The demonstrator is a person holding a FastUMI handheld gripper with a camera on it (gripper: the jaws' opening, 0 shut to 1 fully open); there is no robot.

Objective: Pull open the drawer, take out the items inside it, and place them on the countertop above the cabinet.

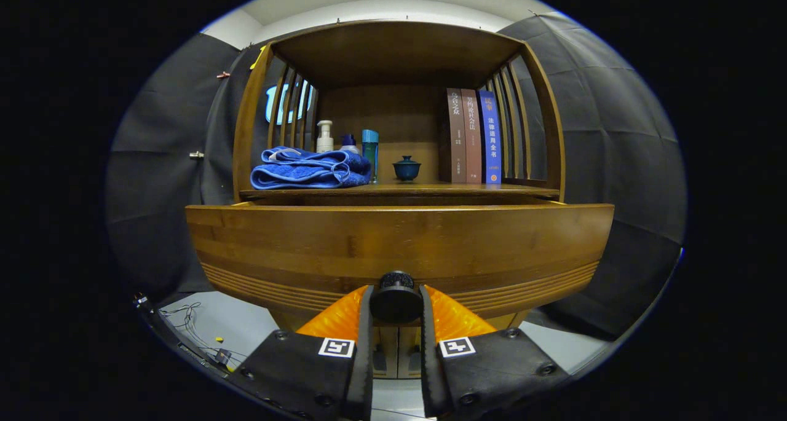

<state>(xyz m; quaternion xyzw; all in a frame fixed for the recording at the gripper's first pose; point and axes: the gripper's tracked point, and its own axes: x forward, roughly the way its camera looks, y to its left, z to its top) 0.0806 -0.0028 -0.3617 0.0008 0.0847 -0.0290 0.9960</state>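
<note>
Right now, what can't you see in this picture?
- Inside of the drawer, gripper view: its tall front panel hides whatever lies in it.
- Bottles, gripper view: the blue towel covers their lower halves.
- Knob: the gripper is clamped on it, covering its sides.

The drawer (399,243) stands pulled out from the cabinet (393,46), its front just ahead of the hand-held gripper (396,304). Both fingers press on the knob (396,298) at the front's lower middle. Above and behind the drawer lies the surface (418,188). On it at the left rests a folded towel (310,168), with three bottles (324,136) standing behind it near the slatted side. A lidded cup (406,168) sits mid-surface, apart from the towel. Right of the cup, three books (473,136) stand upright, touching one another, near the right slats.
</note>
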